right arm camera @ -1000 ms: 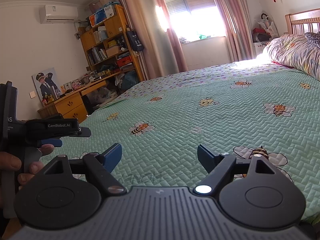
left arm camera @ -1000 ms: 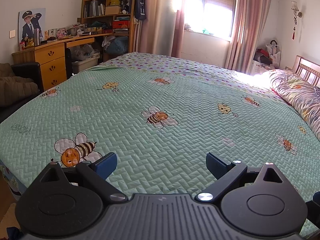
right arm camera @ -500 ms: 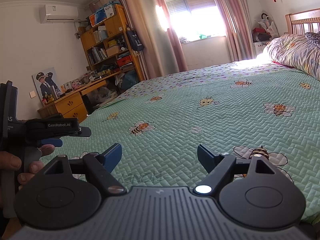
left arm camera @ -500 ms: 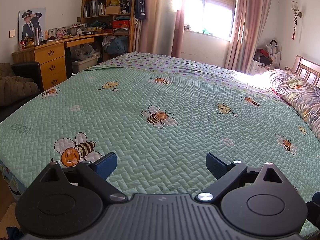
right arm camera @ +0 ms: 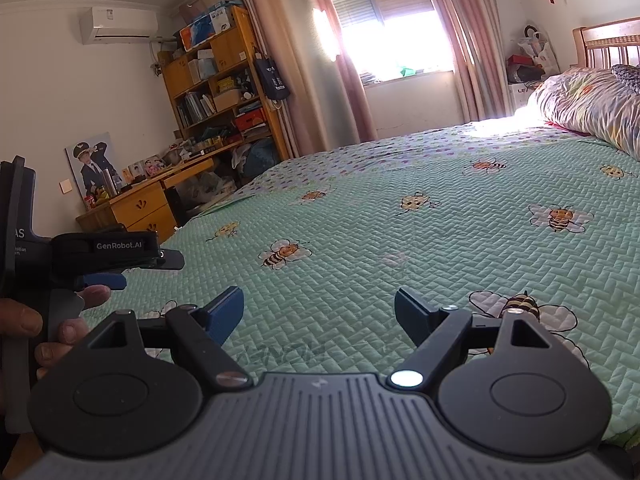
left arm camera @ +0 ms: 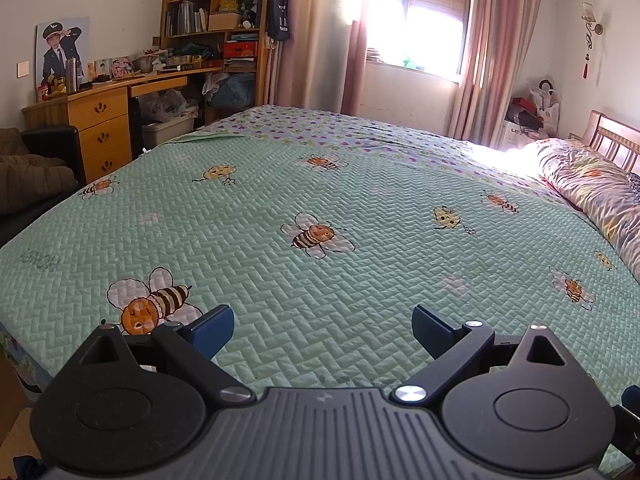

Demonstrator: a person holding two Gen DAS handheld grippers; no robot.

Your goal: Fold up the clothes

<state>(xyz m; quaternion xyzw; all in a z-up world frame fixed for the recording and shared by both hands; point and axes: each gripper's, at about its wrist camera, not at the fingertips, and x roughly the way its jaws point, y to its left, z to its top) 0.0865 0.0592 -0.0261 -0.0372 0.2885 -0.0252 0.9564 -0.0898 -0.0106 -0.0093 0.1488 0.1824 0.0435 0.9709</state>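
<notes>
Left wrist view showed the left gripper [left arm camera: 323, 330] with its jaws spread wide and nothing between them, poised over the near edge of a green bee-print quilt [left arm camera: 320, 184]. Right wrist view showed the right gripper [right arm camera: 319, 312] likewise wide apart and empty above the same quilt, with the person's left hand [right arm camera: 48, 330] on the other tool to its left. Clothes to fold could not be made out; a bundle far right of the grippers was probably a rolled duvet [left arm camera: 588, 184].
</notes>
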